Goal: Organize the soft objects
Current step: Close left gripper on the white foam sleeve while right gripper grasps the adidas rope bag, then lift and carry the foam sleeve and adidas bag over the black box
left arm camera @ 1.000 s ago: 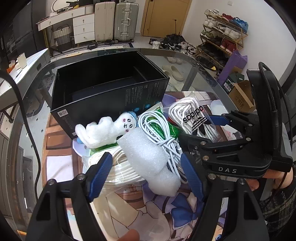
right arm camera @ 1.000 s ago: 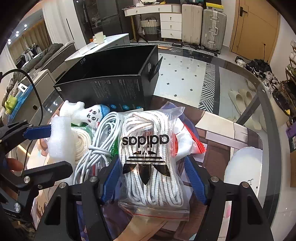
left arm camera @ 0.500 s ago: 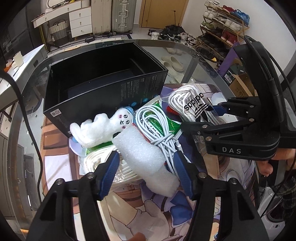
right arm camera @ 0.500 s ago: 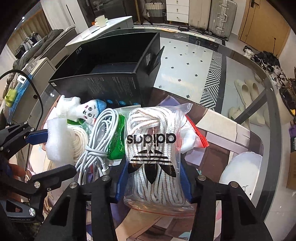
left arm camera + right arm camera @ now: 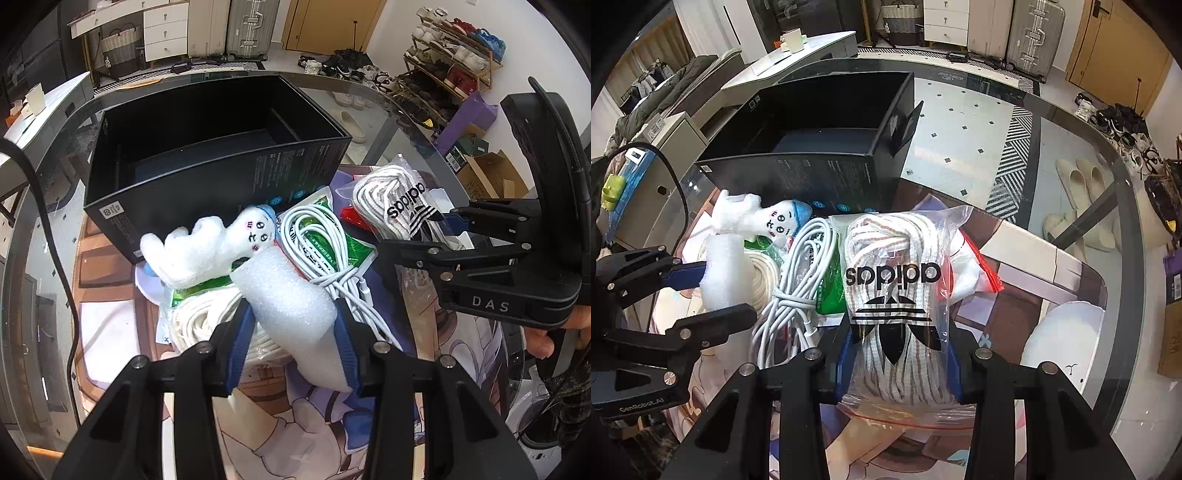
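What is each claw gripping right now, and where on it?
Left claw pinches the white foam piece across its middle; right claw squeezes the adidas lace bag near its lower end.

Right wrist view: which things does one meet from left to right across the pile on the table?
Foam piece → white cable bundle → adidas bag of laces.

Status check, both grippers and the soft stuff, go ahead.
Left gripper shut on foam block. Right gripper shut on bagged laces. Black box open behind the pile. Plush doll and cable lie between.
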`<control>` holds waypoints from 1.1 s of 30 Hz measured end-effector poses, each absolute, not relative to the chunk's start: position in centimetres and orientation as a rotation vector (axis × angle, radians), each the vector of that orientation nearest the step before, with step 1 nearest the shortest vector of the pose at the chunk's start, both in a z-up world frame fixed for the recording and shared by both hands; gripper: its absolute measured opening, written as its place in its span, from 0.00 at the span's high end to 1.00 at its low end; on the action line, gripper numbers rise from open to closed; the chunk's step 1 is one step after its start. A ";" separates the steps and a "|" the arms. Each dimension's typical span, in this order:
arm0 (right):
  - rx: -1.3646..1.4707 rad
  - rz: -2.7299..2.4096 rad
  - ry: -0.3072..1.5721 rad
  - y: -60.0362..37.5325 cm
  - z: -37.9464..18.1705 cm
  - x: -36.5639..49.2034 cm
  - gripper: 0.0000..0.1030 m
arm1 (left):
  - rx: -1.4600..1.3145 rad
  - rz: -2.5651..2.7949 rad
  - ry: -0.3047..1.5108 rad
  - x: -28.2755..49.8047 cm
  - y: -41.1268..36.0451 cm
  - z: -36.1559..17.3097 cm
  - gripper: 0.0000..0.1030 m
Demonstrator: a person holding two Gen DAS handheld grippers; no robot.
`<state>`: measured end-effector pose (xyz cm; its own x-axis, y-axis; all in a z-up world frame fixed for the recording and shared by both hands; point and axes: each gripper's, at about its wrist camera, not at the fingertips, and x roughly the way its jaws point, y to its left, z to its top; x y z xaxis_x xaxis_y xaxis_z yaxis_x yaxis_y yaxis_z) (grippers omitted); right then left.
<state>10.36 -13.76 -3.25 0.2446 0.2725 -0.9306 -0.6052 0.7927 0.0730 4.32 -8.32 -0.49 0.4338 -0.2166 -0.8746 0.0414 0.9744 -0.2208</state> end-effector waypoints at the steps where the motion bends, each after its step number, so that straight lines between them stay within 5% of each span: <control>1: -0.326 0.618 1.183 -13.7 -3.2 10.3 0.60 | -0.170 -0.163 1.112 4.2 -8.4 -0.5 0.60; 33: -0.299 0.692 1.067 -9.5 2.7 9.0 0.61 | -0.155 -0.069 0.995 3.5 -3.4 4.8 0.63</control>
<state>9.01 -9.55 2.68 0.3002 0.3735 -0.8777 -0.6498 0.7537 0.0985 3.46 -3.35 4.77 0.5432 -0.1285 -0.8297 -0.0131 0.9868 -0.1614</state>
